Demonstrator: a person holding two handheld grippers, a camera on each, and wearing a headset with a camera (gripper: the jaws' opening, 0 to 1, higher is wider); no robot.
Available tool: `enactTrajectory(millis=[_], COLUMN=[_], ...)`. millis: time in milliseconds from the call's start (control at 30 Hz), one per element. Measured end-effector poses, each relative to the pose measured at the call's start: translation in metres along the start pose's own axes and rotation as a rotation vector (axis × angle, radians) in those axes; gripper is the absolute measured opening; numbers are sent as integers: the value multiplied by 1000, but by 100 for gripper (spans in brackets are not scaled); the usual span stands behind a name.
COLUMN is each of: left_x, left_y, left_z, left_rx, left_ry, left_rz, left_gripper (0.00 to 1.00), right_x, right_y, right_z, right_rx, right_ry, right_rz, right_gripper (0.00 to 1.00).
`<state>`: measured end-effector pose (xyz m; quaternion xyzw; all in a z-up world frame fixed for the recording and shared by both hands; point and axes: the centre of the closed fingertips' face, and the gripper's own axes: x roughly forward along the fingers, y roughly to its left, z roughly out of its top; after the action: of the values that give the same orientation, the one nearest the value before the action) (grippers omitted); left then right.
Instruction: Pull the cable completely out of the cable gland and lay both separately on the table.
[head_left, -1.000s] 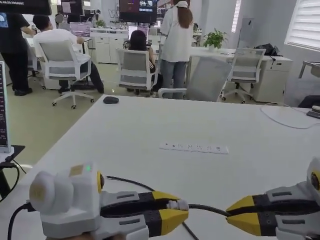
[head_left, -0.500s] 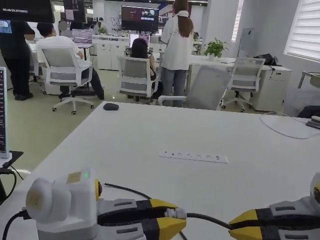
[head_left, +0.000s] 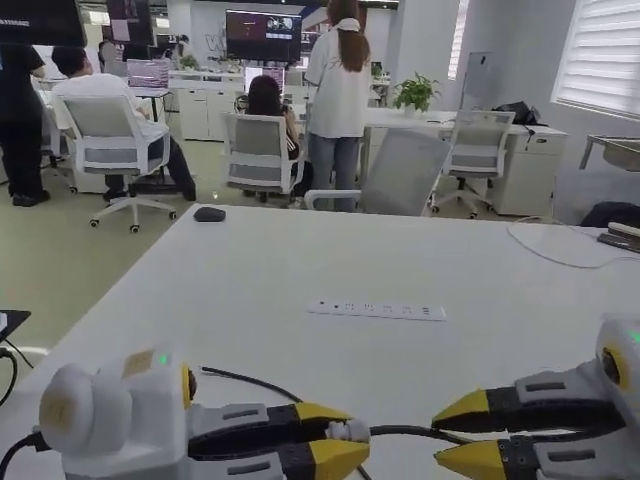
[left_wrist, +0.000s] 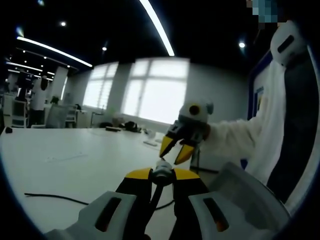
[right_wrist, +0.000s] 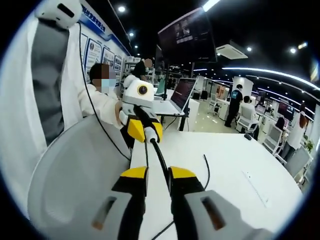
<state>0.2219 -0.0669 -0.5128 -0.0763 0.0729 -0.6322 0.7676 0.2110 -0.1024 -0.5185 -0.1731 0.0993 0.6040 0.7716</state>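
white table (head_left: 300, 260); left gripper (head_left: 358, 437) pinching gland (head_left: 348, 431), right gripper (head_left: 438, 440) spread rnd cable (head_left: 400, 431)

The left gripper (head_left: 352, 432) and the right gripper (head_left: 440, 440) both have yellow jaw tips, black jaws with light grey inserts and white bodies, and each body carries a small green light. The cable gland (left_wrist: 162, 169) is pale grey to white, and the cable (head_left: 400, 432) is plain black. The worktop (head_left: 300, 260) is plain white, the power strip (head_left: 377, 310) in its middle is white too with a row of small dark marks, and the mouse (head_left: 209, 214) near its far left edge is black.
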Motion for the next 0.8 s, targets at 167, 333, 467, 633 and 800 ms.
enactTrajectory(millis=[167,333,467,633,800], left_x=[0,1,1,-1,-3], left_y=[1,0,0,2,4], left_z=[2,0,-1,-1,4], left_rx=[1,12,13,10,14], left_ry=[-5,5,9,10,-17], left_rz=[3,-3,-6,-1,8], left_gripper=[16,16,16,16,17], right_x=[15,23,33,39,38], right_y=[0,-3,-2,0,-5], right_z=[14,18,15,10,15], right_rx=[-39,-60,-88,-102,-75], right_ry=[-8,-20,7,12,-26], right_rz=[43,72,101,118,98], right_gripper=[16,18,16,6,5])
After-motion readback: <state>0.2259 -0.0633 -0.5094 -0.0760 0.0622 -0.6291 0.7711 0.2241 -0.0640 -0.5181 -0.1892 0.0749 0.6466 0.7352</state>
